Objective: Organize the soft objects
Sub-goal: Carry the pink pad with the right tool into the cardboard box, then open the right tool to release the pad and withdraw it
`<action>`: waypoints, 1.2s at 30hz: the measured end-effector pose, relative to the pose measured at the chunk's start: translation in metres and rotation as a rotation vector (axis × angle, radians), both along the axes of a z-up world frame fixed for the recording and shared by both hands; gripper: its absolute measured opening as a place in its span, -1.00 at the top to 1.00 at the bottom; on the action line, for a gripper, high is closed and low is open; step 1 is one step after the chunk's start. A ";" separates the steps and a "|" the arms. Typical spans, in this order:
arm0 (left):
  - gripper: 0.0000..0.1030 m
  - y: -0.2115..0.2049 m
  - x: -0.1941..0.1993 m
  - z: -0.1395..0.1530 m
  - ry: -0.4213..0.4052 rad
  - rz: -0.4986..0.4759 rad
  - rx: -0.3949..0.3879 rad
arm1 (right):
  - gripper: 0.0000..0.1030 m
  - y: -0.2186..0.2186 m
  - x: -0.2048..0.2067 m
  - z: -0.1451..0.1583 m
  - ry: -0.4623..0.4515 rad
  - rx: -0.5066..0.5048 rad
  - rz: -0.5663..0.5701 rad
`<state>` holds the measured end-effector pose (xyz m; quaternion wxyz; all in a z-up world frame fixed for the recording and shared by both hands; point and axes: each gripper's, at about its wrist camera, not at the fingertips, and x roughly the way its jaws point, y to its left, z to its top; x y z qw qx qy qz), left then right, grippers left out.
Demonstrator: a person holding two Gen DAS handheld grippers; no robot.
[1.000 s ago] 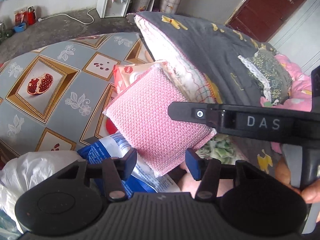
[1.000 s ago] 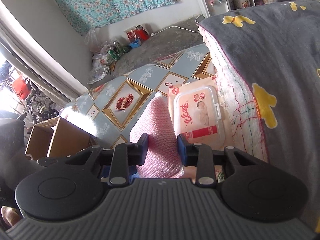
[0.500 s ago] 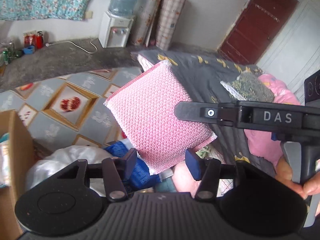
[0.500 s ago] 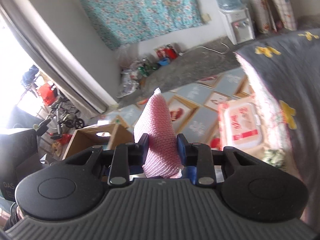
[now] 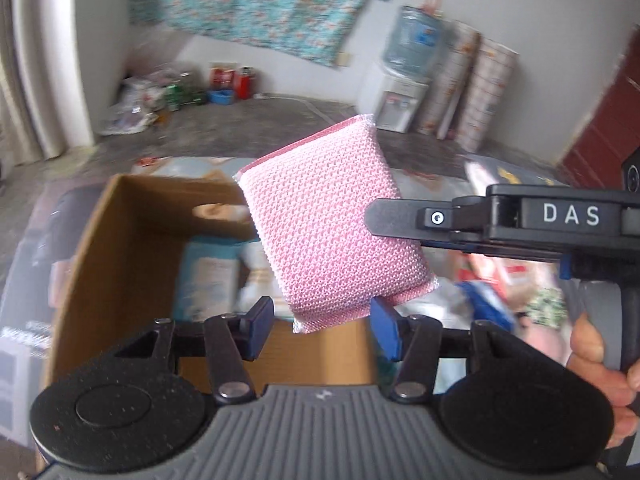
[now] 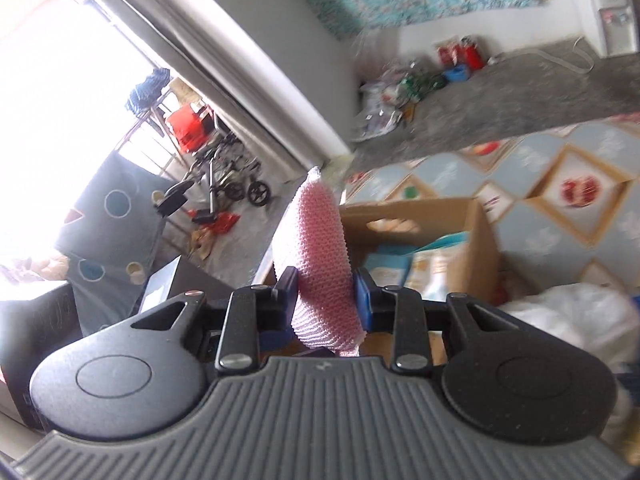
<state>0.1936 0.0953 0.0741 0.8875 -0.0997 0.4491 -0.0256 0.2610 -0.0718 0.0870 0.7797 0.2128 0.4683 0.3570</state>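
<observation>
Your right claw [image 6: 325,294] pinches the pink knitted pad [image 6: 320,264] by one edge, in the air above the cardboard box [image 5: 120,240]. Left claw [image 5: 320,326] gapes empty below it. Risk: a soft edge grip slips, or an early release drops it outside the box.

A pink knitted square pad [image 5: 326,224] hangs tilted above an open brown cardboard box [image 5: 120,248], pinched at its right edge by the black right gripper [image 5: 394,220]. The left gripper [image 5: 320,328] gapes beneath it, apparently not touching. Blurred packets lie inside the box.
</observation>
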 end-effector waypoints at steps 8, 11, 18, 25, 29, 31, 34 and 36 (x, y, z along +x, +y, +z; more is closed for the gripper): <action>-0.05 0.079 0.017 -0.035 0.044 0.158 0.077 | 0.45 0.112 0.033 -0.067 0.176 -0.004 -0.004; -0.05 0.097 0.019 -0.044 0.058 0.187 0.095 | 0.45 0.133 0.049 -0.099 0.232 -0.029 -0.045; -0.05 0.121 0.008 -0.051 0.066 0.219 0.098 | 0.43 0.156 0.078 -0.177 0.380 -0.031 -0.158; -0.05 0.130 0.004 -0.059 0.074 0.237 0.069 | 0.40 0.179 0.071 -0.208 0.431 -0.017 -0.107; -0.09 0.131 0.001 -0.060 0.072 0.235 0.072 | 0.35 0.188 0.068 -0.202 0.421 -0.077 -0.031; -0.09 0.132 -0.001 -0.059 0.067 0.235 0.069 | 0.22 0.188 0.068 -0.195 0.412 -0.102 -0.015; -0.10 0.132 -0.004 -0.058 0.056 0.236 0.067 | 0.06 0.183 0.064 -0.176 0.322 -0.157 -0.052; -0.11 0.131 -0.006 -0.057 0.049 0.231 0.069 | 0.07 0.180 0.063 -0.170 0.290 -0.148 -0.065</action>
